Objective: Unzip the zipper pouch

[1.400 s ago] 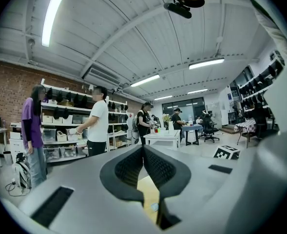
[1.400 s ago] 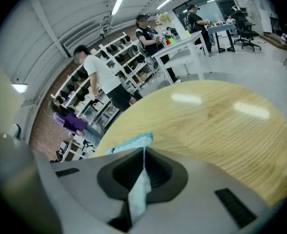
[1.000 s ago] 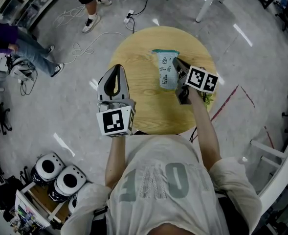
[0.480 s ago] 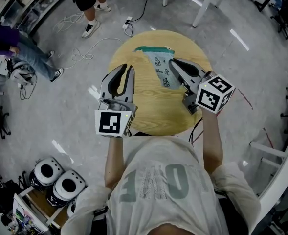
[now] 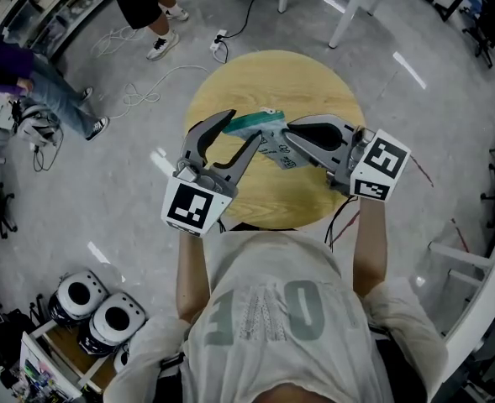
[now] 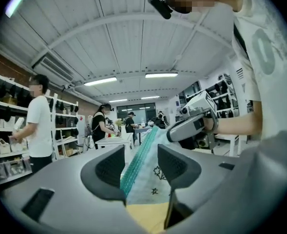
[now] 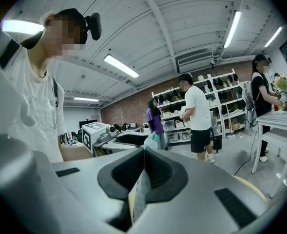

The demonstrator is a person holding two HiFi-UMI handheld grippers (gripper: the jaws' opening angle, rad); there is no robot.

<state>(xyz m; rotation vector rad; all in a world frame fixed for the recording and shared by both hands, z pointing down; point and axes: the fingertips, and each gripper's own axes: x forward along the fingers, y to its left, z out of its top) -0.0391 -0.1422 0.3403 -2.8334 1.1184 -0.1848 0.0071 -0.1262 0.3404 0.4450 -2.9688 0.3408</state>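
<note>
At the far left of the head view are two bystanders [image 5: 37, 82], seen partly, standing on the grey floor, and two white round devices [image 5: 100, 296] lie side by side at the lower left.

There are two grippers, one zipper pouch and one round wooden table [image 5: 272, 74].

The left gripper [image 5: 240, 128] points level over the table's left half. Its jaws have just been opening and now stand wide apart. In the left gripper view [image 6: 141, 169] the pouch's zipper edge runs through the gap between the two pads, which do not squeeze it.

The zipper pouch [image 5: 276, 148] hangs in the air above the table, between the two grippers and touching no wood. It has a pale body printed with small dark figures and one teal zipper strip [image 5: 251, 122] along its upper edge (the ribbed green band shows best in the left gripper view [image 6: 136, 165]). It is tilted, with the strip end toward the left gripper. Whether the zipper is done up I cannot tell.

The right gripper [image 5: 291, 133] comes in from the right. Its jaws are clamped together on the pouch's other end. In the right gripper view [image 7: 143, 172] a thin sliver of the pouch [image 7: 139, 194] stands pinched edge-on between the closed pads.
</note>
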